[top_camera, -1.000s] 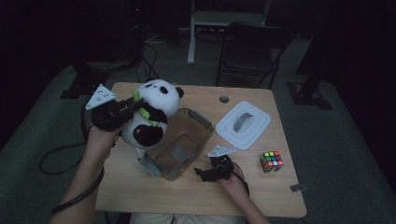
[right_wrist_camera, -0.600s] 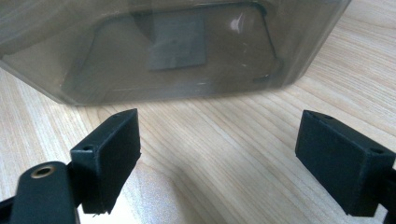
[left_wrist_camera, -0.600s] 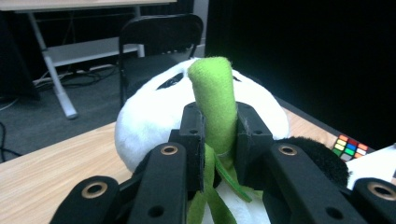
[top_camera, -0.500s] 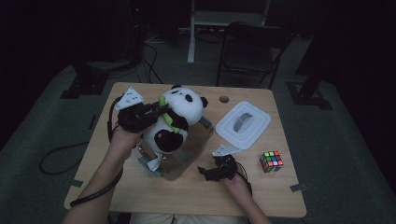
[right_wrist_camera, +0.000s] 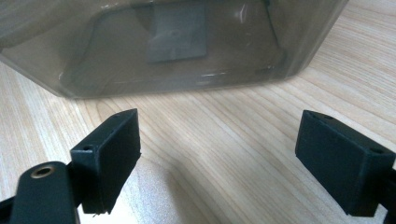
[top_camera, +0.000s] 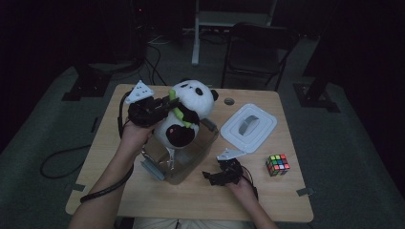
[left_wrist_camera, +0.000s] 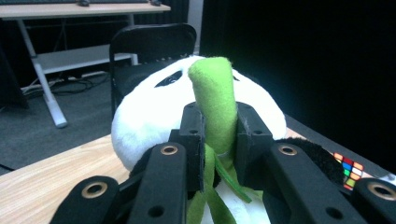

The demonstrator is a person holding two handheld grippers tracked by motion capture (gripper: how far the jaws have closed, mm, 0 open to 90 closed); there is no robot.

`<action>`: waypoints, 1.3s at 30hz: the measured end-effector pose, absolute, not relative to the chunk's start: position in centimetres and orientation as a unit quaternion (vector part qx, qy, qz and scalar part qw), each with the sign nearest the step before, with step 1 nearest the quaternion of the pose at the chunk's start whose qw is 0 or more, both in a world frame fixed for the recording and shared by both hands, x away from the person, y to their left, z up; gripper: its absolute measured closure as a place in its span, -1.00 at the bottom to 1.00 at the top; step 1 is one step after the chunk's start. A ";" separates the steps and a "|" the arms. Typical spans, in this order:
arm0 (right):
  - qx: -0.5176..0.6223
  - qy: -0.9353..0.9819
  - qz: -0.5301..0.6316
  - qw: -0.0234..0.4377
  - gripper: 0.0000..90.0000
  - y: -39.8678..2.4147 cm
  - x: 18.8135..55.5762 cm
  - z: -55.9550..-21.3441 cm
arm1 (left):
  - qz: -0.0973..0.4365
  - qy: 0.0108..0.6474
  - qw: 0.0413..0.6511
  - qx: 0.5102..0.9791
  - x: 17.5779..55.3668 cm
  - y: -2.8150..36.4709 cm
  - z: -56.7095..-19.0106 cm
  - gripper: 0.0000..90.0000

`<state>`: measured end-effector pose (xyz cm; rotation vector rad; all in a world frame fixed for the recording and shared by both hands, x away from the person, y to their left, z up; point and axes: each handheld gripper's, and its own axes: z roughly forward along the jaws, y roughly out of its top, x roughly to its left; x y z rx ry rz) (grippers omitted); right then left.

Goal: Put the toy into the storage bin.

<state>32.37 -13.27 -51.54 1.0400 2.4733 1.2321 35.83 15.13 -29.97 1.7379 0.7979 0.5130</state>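
The left hand-held gripper (top_camera: 165,106) is clamped on the green stalk (left_wrist_camera: 215,100) of the panda (top_camera: 187,109), holding the toy directly above the clear bin (top_camera: 198,152). The panda's long axis runs roughly upright, head tilted away from the bin's near wall, so the way in looks to be straight down. The right hand-held gripper (top_camera: 212,176) rests on the tabletop (top_camera: 267,200) just beside the bin, jaws wide and empty.
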 end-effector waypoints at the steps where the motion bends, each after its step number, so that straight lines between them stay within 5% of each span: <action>1: 0.351 0.834 0.416 0.094 -0.69 -13.3 32.4 -51.5 | 0.213 0.336 0.546 0.737 35.8 15.0 -30.2 0.70; 39: 0.350 0.835 0.417 0.085 -0.69 -13.3 32.5 -51.6 | 0.178 0.334 0.488 0.787 33.4 15.8 -36.1 0.70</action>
